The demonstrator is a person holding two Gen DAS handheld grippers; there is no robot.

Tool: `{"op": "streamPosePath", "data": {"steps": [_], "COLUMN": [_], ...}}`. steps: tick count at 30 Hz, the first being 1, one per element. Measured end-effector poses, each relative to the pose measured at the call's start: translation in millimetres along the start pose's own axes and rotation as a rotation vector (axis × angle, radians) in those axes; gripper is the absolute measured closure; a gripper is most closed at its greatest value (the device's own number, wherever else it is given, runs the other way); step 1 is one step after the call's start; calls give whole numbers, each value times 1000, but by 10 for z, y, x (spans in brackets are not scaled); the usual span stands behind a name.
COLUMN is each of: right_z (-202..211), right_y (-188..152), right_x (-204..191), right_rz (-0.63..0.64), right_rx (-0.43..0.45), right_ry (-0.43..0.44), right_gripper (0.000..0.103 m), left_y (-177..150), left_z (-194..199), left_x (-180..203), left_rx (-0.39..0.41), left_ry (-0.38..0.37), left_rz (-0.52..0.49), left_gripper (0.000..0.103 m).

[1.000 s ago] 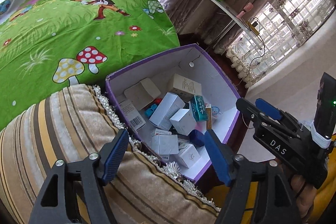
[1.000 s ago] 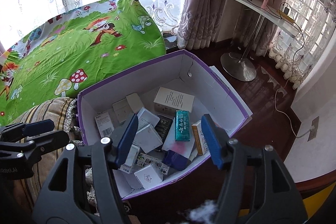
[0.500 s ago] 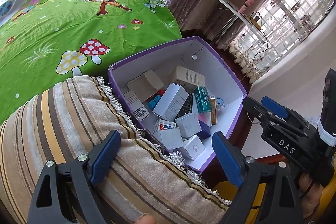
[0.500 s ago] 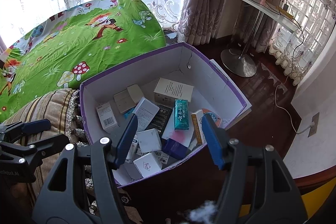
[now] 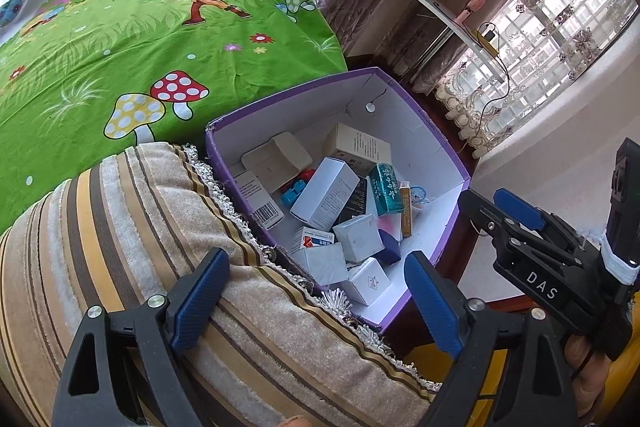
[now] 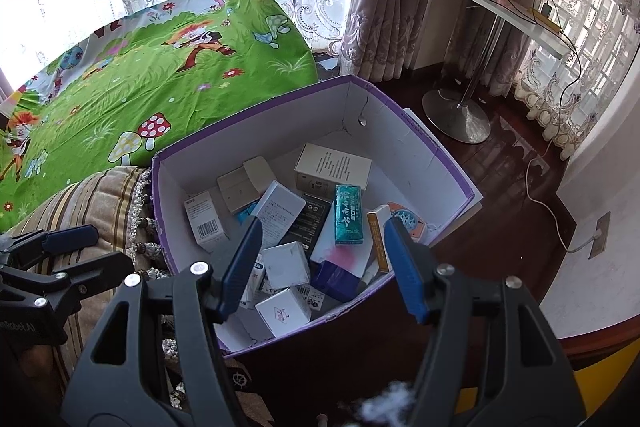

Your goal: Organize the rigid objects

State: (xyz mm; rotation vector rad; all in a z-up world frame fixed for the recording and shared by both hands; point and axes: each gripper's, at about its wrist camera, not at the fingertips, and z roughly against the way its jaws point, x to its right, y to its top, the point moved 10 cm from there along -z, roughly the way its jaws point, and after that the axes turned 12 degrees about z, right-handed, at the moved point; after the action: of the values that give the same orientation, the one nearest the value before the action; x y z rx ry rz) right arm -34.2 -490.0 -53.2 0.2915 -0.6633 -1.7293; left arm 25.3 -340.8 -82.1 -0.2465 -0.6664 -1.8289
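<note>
A purple box (image 5: pixel 424 131) with white inside walls holds several small cartons; it also shows in the right wrist view (image 6: pixel 424 147). A teal carton (image 6: pixel 349 215) lies among white ones, also seen in the left wrist view (image 5: pixel 385 189). My left gripper (image 5: pixel 316 297) is open and empty, above the striped cushion at the box's near left. My right gripper (image 6: pixel 322 263) is open and empty, above the box's near edge; it shows at the right of the left wrist view (image 5: pixel 504 211).
A striped cushion (image 5: pixel 120 227) lies against the box's left side. A green cartoon bedsheet (image 5: pixel 140 47) lies behind. A white shelf (image 6: pixel 492 1) on a metal stand, curtains and a cable on the dark wood floor (image 6: pixel 516 163) are to the right.
Both grippers have drawn back and up from the box, staying open. The box now sits farther from the left fingers, with more cushion in view.
</note>
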Motion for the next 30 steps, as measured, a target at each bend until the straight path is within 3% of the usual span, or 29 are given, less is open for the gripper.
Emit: {"op": "streamPosePath", "data": {"steps": [30], "right_z": [-40], "right_y": [-17], "right_x": [-9], "right_rz": [3], "right_rx": [-11], "right_ry": [12], "right_gripper": [36], "left_y": [-24], "left_z": [-38], "left_x": [20], "left_rx": [-8], "left_ry": [3], "left_rz": [-1], "left_gripper": [9]}}
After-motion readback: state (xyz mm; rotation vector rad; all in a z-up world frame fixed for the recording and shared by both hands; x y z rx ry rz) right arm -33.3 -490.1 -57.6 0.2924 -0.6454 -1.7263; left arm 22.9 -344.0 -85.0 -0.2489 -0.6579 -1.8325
